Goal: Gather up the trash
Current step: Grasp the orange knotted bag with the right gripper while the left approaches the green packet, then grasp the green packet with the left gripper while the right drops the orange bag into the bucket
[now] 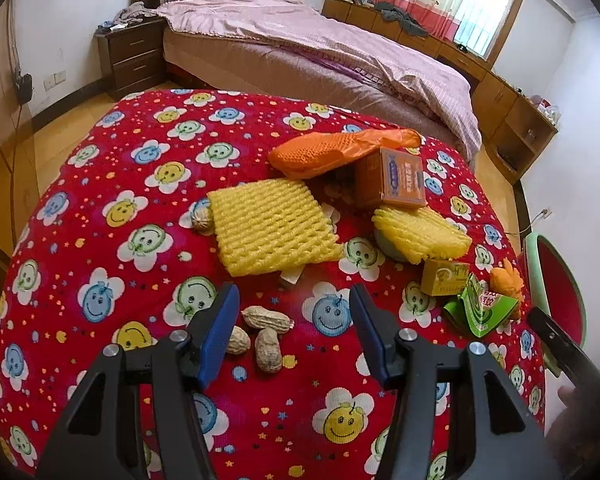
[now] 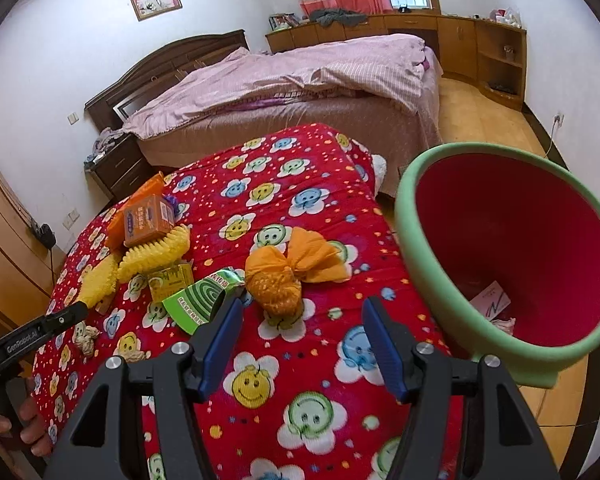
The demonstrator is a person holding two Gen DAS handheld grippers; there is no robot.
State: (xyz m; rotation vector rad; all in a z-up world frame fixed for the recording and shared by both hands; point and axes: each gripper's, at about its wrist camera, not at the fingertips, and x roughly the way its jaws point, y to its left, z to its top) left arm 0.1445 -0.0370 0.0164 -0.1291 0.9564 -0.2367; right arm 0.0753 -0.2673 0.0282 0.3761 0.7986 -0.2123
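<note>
Both sets of fingers stand apart with nothing between them. On the left gripper (image 1: 294,320) I see the blue pads straddling open cloth just past a cluster of peanuts (image 1: 262,334), which lie on the red flowered cloth (image 1: 100,184) covering the worktop. The right gripper (image 2: 302,334) hangs over the cloth too, angled down, with the tied orange bag (image 2: 284,276) just ahead of its tips and the green box (image 2: 198,300) beside its left finger.

Trash is scattered across the far half of the cloth: a yellow foam net (image 1: 272,226), a second yellow net (image 1: 420,236), an orange foam net (image 1: 324,152), a brown carton (image 1: 392,180) leaning among them, and a small yellow box (image 1: 444,276). The bin (image 2: 416,248), green outside and red inside, sits off the worktop's right edge, tilted toward me, with some paper already at its bottom. I judge that placement deliberate: the right hand has the shortest carry to it. I'd take the orange bag first with the right, and the peanuts with the left.
</note>
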